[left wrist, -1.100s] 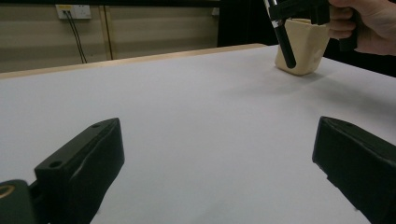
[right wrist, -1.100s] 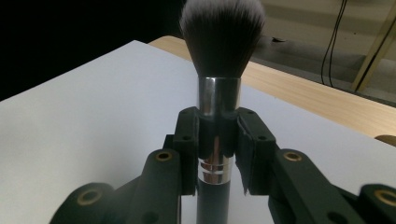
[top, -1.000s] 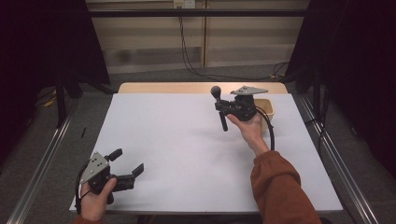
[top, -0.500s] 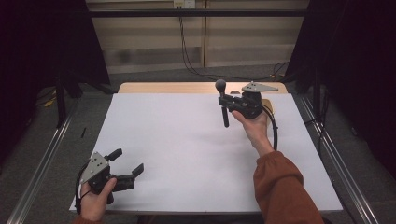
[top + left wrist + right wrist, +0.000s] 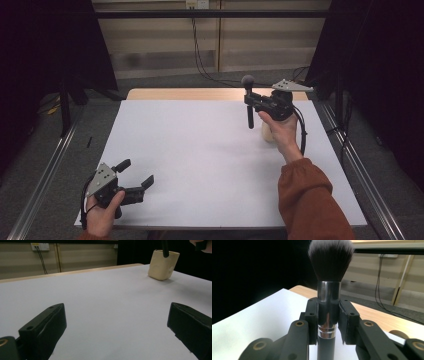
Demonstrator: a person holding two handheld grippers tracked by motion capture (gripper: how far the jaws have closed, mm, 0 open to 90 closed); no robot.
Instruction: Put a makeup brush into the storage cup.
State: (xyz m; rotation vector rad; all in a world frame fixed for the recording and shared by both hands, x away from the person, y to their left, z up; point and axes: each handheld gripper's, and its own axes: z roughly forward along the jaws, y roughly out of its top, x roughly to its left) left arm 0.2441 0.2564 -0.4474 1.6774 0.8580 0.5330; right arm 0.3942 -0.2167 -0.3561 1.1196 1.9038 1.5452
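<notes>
Lifted higher since the earlier frame, the right hand-held gripper [image 5: 251, 102] pinches an upright makeup brush [image 5: 328, 290] — dark fluffy bristles, chrome ferrule, black handle; left hand-held gripper [image 5: 136, 176] spread wide on the desk [image 5: 200, 150].

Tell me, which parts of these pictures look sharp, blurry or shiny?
Right gripper view: the brush is crisp, its metal collar showing bright glare, while the wall behind is soft. Left gripper view: the near black jaws look blurred at the edges, and the cream holder casts a faint shadow on the white table. High view: even light on the table, dark curtains at the sides.
</notes>
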